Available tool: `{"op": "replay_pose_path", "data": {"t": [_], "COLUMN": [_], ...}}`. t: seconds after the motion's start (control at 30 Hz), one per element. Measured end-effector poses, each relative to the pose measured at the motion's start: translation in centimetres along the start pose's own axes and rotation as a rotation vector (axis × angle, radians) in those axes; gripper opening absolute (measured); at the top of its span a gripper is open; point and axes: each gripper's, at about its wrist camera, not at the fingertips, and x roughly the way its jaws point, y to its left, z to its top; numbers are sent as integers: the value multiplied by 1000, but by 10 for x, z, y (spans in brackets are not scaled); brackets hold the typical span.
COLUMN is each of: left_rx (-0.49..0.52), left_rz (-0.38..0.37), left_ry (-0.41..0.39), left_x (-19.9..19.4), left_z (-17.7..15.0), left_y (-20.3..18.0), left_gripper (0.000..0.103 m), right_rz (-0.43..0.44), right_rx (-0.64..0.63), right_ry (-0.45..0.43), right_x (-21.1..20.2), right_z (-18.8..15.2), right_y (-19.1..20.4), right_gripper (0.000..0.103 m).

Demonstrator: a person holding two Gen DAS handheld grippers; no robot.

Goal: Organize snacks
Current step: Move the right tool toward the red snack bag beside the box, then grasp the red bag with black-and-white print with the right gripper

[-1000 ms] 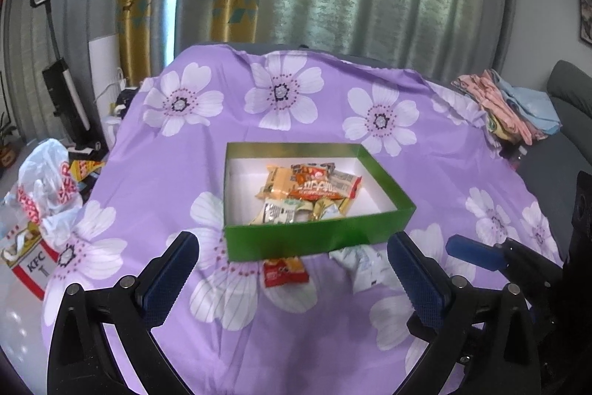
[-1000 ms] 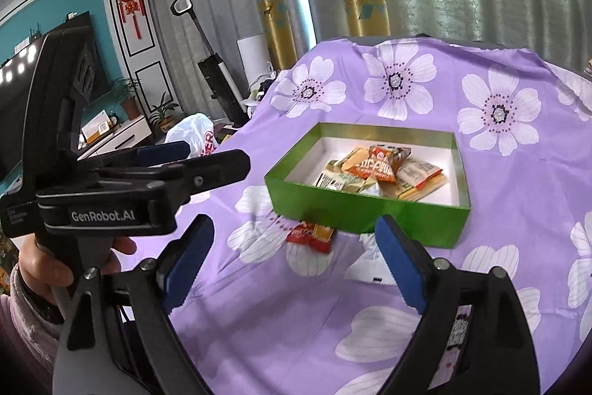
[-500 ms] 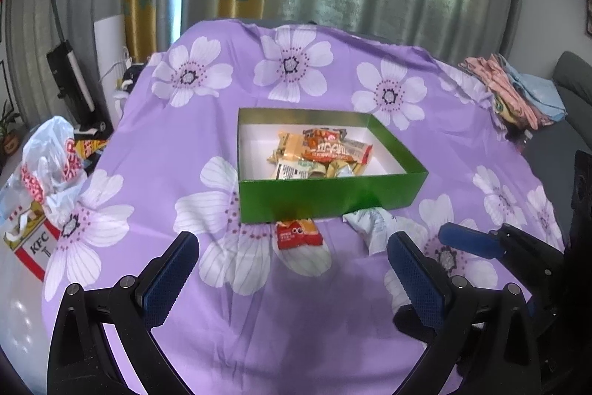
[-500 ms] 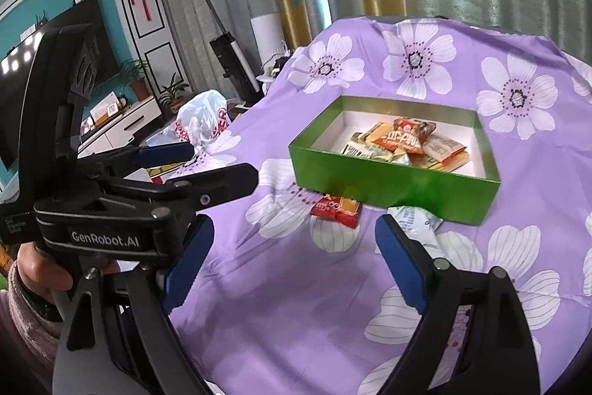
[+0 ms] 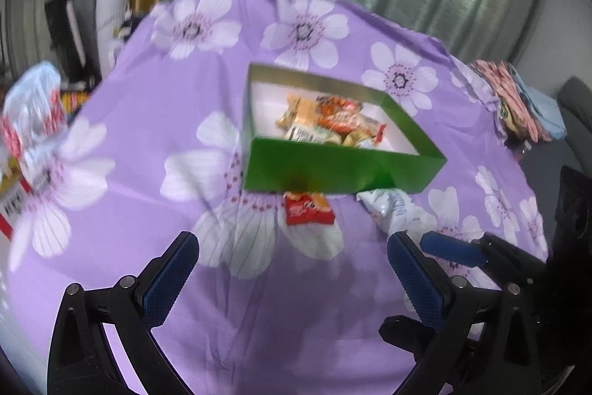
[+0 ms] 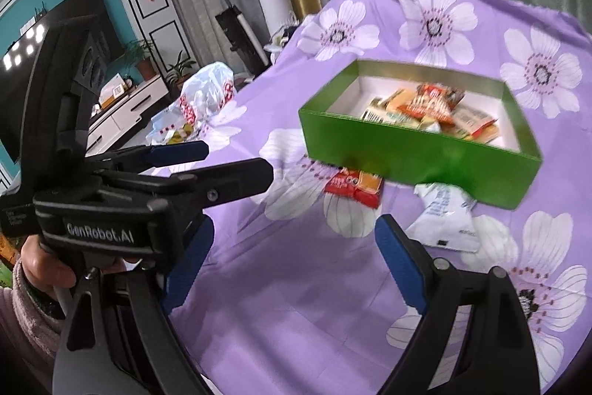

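Observation:
A green box (image 5: 333,173) (image 6: 407,154) with several snack packets inside sits on the purple flowered cloth (image 5: 148,228). A red-orange snack packet (image 5: 309,208) (image 6: 353,186) and a white packet (image 5: 394,206) (image 6: 444,213) lie on the cloth against the box's near wall. My left gripper (image 5: 292,269) is open and empty, hovering short of the red packet. My right gripper (image 6: 292,261) is open and empty, short of both packets. The left gripper's body also shows at the left of the right wrist view (image 6: 148,184).
A white and red plastic bag (image 5: 33,121) (image 6: 207,91) sits off the table's left side. Folded clothes (image 5: 518,99) lie at the far right. A vacuum (image 6: 236,21), a TV stand and curtains stand beyond the table.
Both grippers have moved forward and lower toward the two packets in front of the box, which now look larger. Both stay open and empty.

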Motion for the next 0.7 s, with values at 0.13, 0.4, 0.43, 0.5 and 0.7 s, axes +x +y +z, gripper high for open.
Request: {"op": "replay_pose_path", "data": {"t": [0.13, 0.4, 0.43, 0.5, 0.7], "left_rx": [-67, -63, -58, -38, -7], "left_rz": [-41, -111, -120, -147, -201], "left_ry": [36, 73, 78, 87, 111], "left_x": [14, 43, 46, 55, 81], "left_z": [-7, -7, -5, -1, 12], "left_y": [22, 30, 29, 25, 19], "left_gripper": [101, 101, 101, 101, 97], "right_rz": [22, -34, -43, -75, -120], "right_rx": [8, -24, -28, -49, -70], "right_ry": [48, 115, 121, 132, 159], "right_x": [22, 70, 74, 85, 108], "right_z": [-4, 3, 5, 10, 21], "right_y": [-3, -13, -15, -19, -32], "right_gripper": [88, 79, 79, 78, 73]}}
